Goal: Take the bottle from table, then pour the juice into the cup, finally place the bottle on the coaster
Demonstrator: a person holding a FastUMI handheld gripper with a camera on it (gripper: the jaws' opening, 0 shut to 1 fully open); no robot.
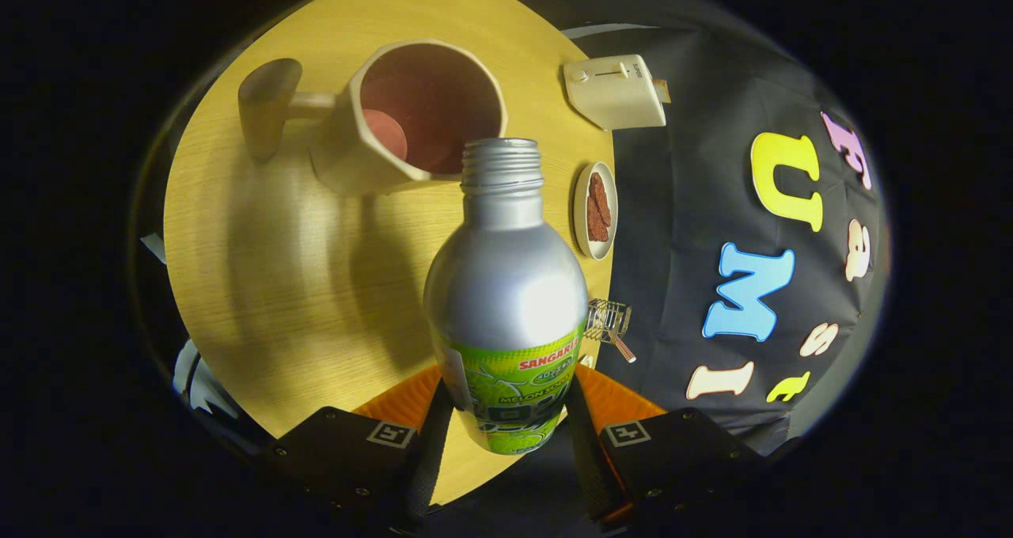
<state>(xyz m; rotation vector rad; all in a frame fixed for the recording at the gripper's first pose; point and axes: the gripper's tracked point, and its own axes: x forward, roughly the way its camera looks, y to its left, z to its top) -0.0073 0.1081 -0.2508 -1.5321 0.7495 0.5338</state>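
Between the fingers: the bottle (pixel 506 301), silver, cap off, is clamped low on its labelled body; both fingers of the claw (pixel 506 411) press its sides, closed only as far as the bottle's width allows
Bottle: lifted clear of the worktop (pixel 261 285); its open threaded mouth points away from the fingers and overlaps the near rim of the cup
Cup: the cup (pixel 415 115), pale with a reddish inside and a stubby side handle, lies just beyond the bottle's mouth; it looks empty, though I cannot be sure
Step in hand: pouring, by my judgement just beginning; no juice is visible leaving the mouth
How to pour well: keep the mouth over the cup's opening; tip slowly; keep the grip firm so the smooth bottle does not slip
Nearby: a small dish (pixel 596 210) of dark pieces and a toaster (pixel 616 91) sit beside the cup; avoid splashing them
Coaster: cannot tell where it lies
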